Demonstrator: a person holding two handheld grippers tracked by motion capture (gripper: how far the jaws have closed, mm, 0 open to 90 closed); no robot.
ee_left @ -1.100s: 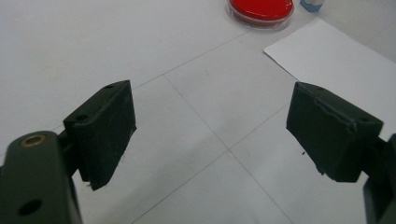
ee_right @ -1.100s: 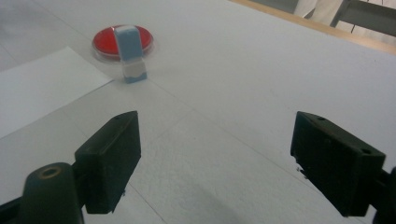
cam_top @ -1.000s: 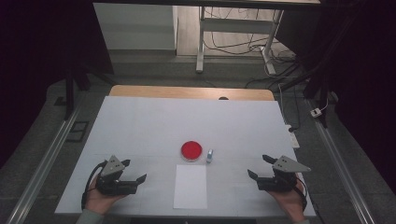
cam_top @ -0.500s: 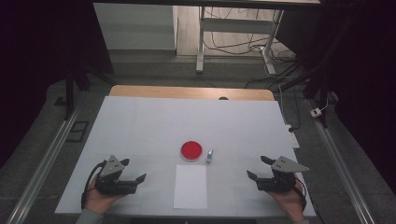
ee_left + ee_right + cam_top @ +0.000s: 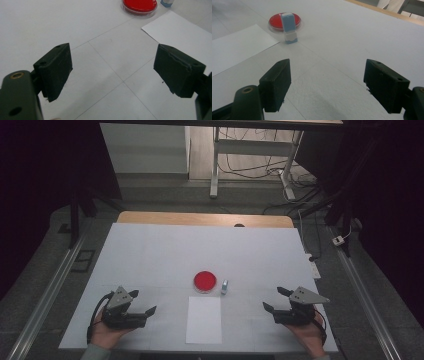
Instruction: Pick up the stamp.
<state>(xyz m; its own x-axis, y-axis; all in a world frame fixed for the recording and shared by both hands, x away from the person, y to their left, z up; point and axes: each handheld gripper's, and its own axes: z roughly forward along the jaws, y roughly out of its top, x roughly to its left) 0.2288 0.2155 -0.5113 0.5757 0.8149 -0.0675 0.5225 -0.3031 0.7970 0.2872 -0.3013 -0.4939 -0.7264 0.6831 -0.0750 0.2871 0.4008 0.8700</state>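
Both matte-black grippers, left gripper (image 5: 142,302) and right gripper (image 5: 274,299), gape empty near a glossy, possibly plastic, round red dish (image 5: 205,281).

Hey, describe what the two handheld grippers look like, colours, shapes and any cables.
Both the left gripper and the right gripper are black, each with two blocky, rectangular jaws that have small screw holes. A grey three-cornered plate sits on top of each. A brass-coloured ring shows near a jaw base. A black cable loops from the left one. A grey sleeve edge shows.
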